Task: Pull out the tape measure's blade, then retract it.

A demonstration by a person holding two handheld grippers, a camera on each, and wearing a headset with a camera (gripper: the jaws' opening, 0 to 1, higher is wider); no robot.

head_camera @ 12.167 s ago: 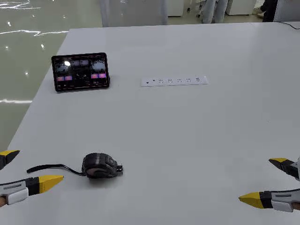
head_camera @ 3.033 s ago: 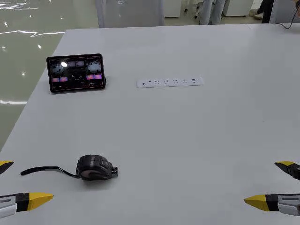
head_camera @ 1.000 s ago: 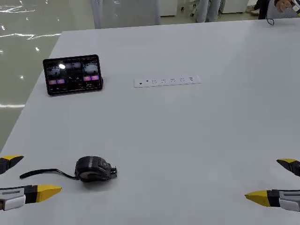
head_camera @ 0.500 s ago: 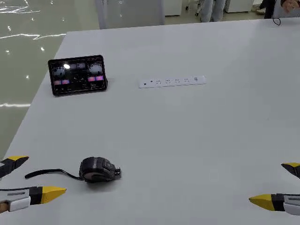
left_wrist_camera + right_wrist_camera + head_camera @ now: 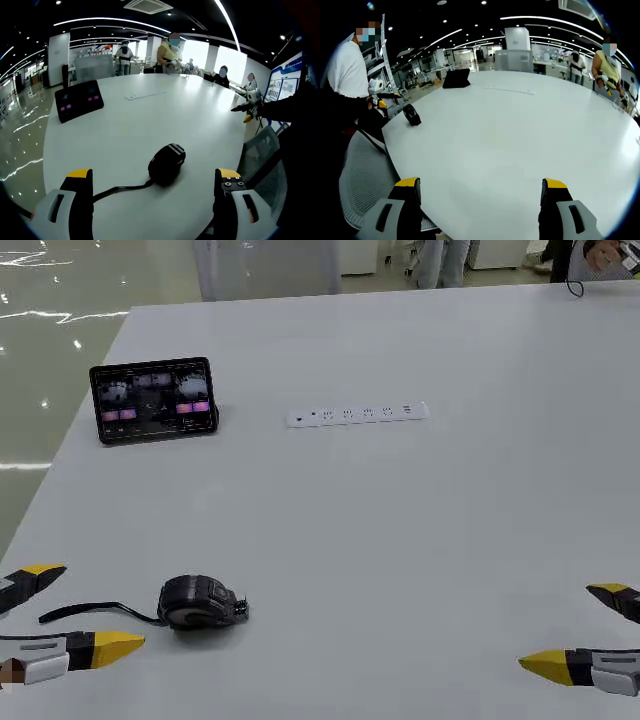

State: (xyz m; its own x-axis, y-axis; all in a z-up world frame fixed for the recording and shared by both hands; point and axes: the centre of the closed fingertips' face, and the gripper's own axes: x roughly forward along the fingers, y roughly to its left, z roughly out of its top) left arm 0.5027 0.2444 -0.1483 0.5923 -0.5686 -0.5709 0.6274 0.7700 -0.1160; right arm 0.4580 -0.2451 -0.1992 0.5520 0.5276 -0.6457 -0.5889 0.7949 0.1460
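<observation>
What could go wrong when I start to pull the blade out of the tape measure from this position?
1. The wrist strap lies between the open jaws of the left hand-held gripper; closing here may catch the strap, not the tape measure.
2. The tape measure lies loose on the smooth table, so it could slide when the right hand-held gripper, now far away, pulls the small blade tip.

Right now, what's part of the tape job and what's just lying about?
Job: tape measure, blade not yet out; left gripper, open; right gripper, open.
Lying about: tablet; power strip, both farther back on the table.
</observation>
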